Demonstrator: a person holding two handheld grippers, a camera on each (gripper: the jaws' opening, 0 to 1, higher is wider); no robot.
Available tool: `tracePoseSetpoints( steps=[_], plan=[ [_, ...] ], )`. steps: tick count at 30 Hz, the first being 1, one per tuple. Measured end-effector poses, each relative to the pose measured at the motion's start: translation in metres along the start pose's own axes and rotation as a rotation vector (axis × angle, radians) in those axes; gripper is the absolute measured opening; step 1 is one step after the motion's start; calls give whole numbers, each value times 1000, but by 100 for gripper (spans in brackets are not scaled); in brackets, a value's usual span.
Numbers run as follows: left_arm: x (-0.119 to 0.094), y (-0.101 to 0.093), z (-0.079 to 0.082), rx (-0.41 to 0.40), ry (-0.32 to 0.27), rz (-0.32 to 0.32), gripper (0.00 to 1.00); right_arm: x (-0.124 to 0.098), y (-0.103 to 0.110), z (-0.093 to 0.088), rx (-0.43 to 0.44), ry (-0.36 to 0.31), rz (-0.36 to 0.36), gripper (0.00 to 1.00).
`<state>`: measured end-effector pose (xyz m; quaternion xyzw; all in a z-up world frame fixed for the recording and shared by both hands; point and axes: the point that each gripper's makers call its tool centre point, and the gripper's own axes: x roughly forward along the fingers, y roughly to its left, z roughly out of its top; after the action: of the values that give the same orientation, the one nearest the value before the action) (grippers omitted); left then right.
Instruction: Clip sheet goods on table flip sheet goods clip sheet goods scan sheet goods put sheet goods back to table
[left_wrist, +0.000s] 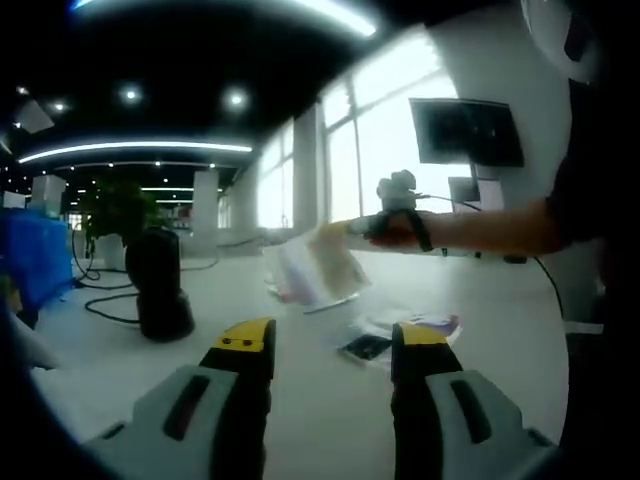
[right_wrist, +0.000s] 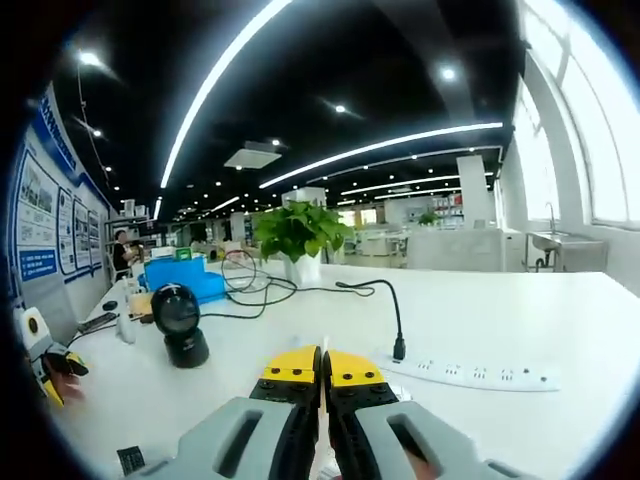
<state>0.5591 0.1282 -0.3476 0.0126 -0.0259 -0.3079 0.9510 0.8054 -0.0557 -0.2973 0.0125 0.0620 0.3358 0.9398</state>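
Right now my left claw (left_wrist: 325, 345) hangs above the white worktop (left_wrist: 300, 400) with its yellow-tipped jaws standing apart and nothing between them. Ahead of it and higher up, well apart from its tips, my right claw (left_wrist: 345, 232) comes in from the right on my outstretched arm, holding a sheet goods packet (left_wrist: 320, 268) up in the air; the packet is blurred and tilted, hanging clear of the worktop. Below it, a few more flat packets (left_wrist: 400, 335) lie on the worktop just beyond my left claw's right jaw. A black scanner (left_wrist: 160, 285) stands upright to the left, near a cable.

From the right gripper view, my right claw (right_wrist: 323, 368) has its jaws pressed together on a thin pale edge of the sheet goods packet (right_wrist: 324, 352), which pokes up between the yellow tips. Beyond it stand the scanner (right_wrist: 180, 322), a potted plant (right_wrist: 298, 238), a blue box (right_wrist: 185, 275) and a white power strip (right_wrist: 470, 373).
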Motion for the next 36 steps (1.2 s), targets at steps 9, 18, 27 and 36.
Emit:
tracePoseSetpoints(
  steps=[9, 18, 27, 36],
  plan=[
    [0, 0, 0, -4, -1, -1, 39, 13, -4, -9, -29, 43, -4, 0],
    [0, 0, 0, -4, -2, 3, 39, 21, -18, -19, -19, 61, -17, 0],
    [0, -1, 1, -7, -4, 3, 39, 27, -25, -33, -34, 107, -10, 0],
    [0, 0, 1, -10, -7, 5, 39, 34, -32, -45, -50, 157, 1, 0]
  ],
)
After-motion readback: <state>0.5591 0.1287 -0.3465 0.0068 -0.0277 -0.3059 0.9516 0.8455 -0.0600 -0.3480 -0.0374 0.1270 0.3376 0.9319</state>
